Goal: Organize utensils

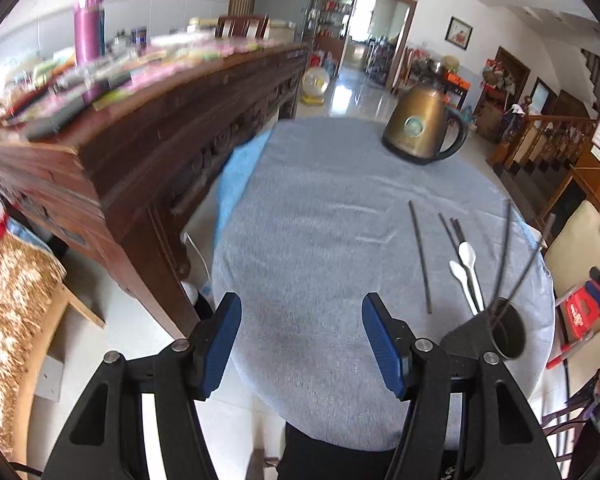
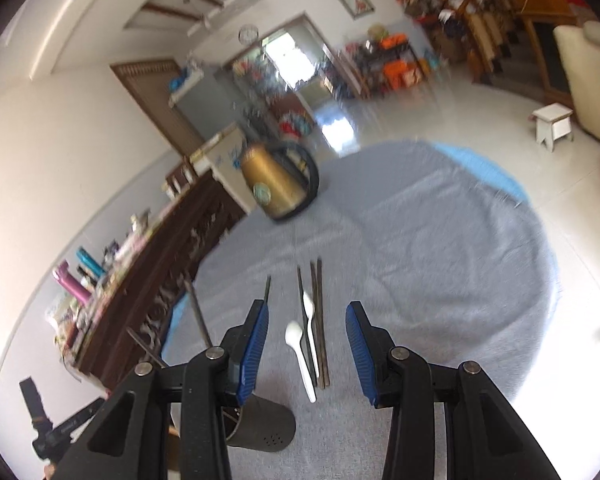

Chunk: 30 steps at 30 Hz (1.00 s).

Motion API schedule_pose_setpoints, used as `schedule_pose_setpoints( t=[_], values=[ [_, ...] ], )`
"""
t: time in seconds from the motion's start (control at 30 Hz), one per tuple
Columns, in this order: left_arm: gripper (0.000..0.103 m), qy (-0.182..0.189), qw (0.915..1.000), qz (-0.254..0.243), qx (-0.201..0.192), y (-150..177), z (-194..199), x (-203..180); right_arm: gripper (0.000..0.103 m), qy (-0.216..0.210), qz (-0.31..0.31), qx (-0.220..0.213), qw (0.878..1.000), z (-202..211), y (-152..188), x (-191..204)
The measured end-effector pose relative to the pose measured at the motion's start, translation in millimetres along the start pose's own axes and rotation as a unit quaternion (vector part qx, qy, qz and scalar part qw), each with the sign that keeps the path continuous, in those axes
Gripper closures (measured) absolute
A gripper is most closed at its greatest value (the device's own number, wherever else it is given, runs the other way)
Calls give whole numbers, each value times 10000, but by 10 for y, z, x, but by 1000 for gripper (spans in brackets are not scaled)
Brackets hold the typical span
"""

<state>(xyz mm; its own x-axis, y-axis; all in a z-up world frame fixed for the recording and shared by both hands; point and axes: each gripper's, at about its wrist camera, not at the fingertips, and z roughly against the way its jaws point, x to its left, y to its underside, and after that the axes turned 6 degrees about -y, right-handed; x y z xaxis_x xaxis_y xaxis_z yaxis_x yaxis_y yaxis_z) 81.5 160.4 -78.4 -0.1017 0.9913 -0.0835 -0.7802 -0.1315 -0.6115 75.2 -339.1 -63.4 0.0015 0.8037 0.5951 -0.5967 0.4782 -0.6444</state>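
Both tongs hanging over the table, nothing grabbed.

Left tongs (image 1: pixel 302 344) are spread wide over bare grey cloth on the table (image 1: pixel 320 208). Right tongs (image 2: pixel 306 350) are spread too, with the two white spoons (image 2: pixel 305 344) and dark chopsticks (image 2: pixel 320 320) lying flat on the cloth beyond the tips. The metal utensil cup (image 2: pixel 260 426) sits just beside them with a few chopsticks standing in it; gold kettle (image 2: pixel 278 184) is at the far side.

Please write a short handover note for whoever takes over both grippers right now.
Left gripper: open, empty, above the grey cloth.
Right gripper: open, empty, over the loose utensils.
Done: two chopsticks stand in the dark holder cup.
Left: two white spoons and several loose chopsticks lie on the cloth beyond the cup.
The kettle stands at the far side.
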Motion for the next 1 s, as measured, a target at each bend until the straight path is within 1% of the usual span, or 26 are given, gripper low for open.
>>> schedule_pose_setpoints(
  t=[0.2, 0.27, 0.37, 0.47, 0.57, 0.63, 0.7, 0.73, 0.77, 0.8, 0.83, 0.87, 0.93, 0.97, 1.0],
  values=[
    [39, 213, 9972, 72, 707, -121, -675, -22, 60, -53, 60, 873, 9962, -859, -4, -54],
    [39, 296, 9951, 87, 943, -174, -918, -56, 60, -43, 52, 1147, 9934, -1178, -2, -103],
    [39, 460, 9919, 41, 1181, -269, -1215, -168, 60, 33, 27, 1551, 9879, -1659, -4, -170],
    [40, 561, 9899, -169, 1291, -375, -1436, -343, 60, 96, 75, 1753, 9844, -2002, 6, -195],
    [40, 826, 9869, -439, 1316, -508, -1607, -585, 60, 163, 164, 1832, 9828, -2258, -12, -185],
    [40, 1070, 9835, -593, 1331, -607, -1721, -753, 63, 214, 246, 1847, 9823, -2380, -28, -171],
    [40, 1210, 9810, -745, 1324, -699, -1824, -925, 67, 286, 325, 1912, 9806, -2491, -34, -164],
    [40, 1297, 9791, -835, 1323, -748, -1877, -1024, 69, 330, 357, 1957, 9795, -2548, -31, -163],
    [43, 1432, 9764, -928, 1322, -790, -1918, -1131, 73, 397, 398, 2019, 9778, -2594, -20, -166],
    [46, 1575, 9732, -1020, 1330, -817, -1944, -1228, 82, 481, 457, 2090, 9757, -2648, -1, -171],
    [47, 1734, 9687, -1140, 1359, -841, -1972, -1337, 87, 509, 499, 2148, 9741, -2680, 16, -176],
    [47, 1864, 9639, -1281, 1405, -861, -2003, -1458, 95, 537, 577, 2219, 9719, -2718, 40, -174],
    [49, 2005, 9565, -1536, 1457, -887, -2054, -1670, 97, 616, 768, 2230, 9698, -2730, 67, -154],
    [52, 2121, 9511, -1672, 1498, -896, -2082, -1780, 97, 637, 801, 2158, 9711, -2704, 68, -158],
    [52, 2238, 9459, -1760, 1555, -902, -2109, -1856, 97, 618, 742, 2073, 9735, -2665, 54, -182]
  ],
)
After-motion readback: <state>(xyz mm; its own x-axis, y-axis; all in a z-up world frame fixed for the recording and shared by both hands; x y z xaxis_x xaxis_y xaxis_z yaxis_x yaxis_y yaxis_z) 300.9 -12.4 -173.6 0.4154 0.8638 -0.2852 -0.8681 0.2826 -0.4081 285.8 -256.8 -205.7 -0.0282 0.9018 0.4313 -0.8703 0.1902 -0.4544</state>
